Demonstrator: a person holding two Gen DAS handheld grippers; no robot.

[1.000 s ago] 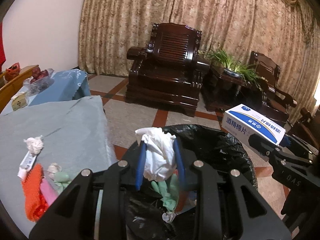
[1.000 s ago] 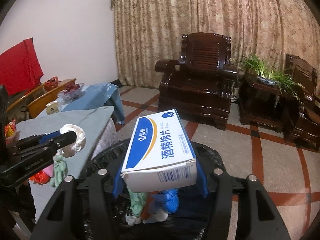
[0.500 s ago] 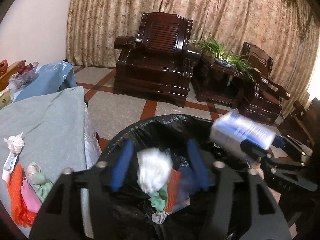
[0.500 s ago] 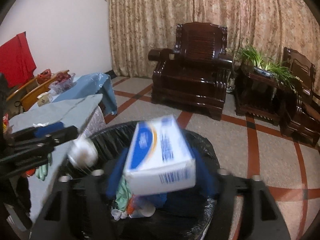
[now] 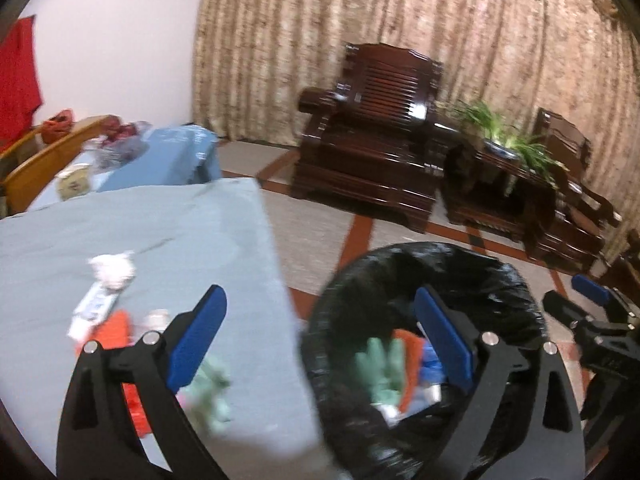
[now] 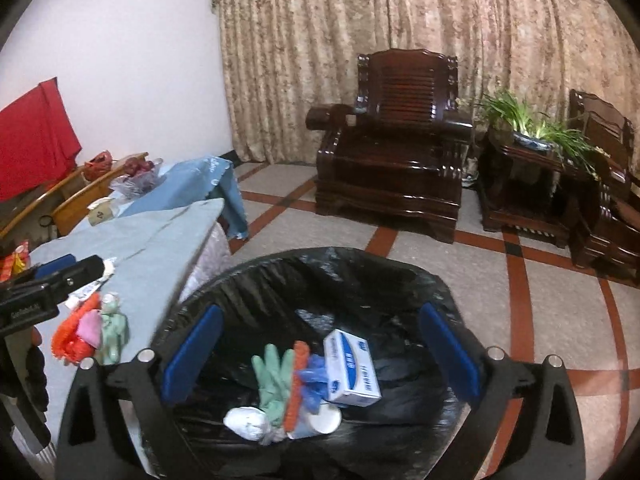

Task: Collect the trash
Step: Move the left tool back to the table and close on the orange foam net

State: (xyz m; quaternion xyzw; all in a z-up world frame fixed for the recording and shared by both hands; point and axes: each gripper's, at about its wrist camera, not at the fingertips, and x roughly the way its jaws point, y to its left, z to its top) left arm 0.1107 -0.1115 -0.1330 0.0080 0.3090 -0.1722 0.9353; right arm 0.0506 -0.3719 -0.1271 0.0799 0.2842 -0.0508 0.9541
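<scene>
A black-lined trash bin (image 6: 400,280) stands on the floor beside the table; it also shows in the left wrist view (image 5: 500,276). Inside lie a blue-and-white box (image 6: 352,368), a white wad (image 6: 246,422), green gloves (image 6: 272,372), an orange piece and a paper cup. My right gripper (image 6: 320,354) is open and empty above the bin. My left gripper (image 5: 320,340) is open and empty, straddling the table edge and bin rim. On the table remain a white wad (image 5: 112,272), a tube (image 5: 94,310), orange mesh (image 6: 74,332), a pink piece and green gloves (image 6: 114,328).
The table has a grey-blue cloth (image 5: 140,232). Behind it are a second blue-covered table (image 6: 188,184) with a bowl, wooden chairs, a dark wooden armchair (image 6: 396,152), a side table with a plant (image 6: 528,136) and a curtain. The floor is tiled.
Both grippers opened. The white wad fell from the left gripper and the box from the right into the bin. The left gripper has swung left toward the table.
</scene>
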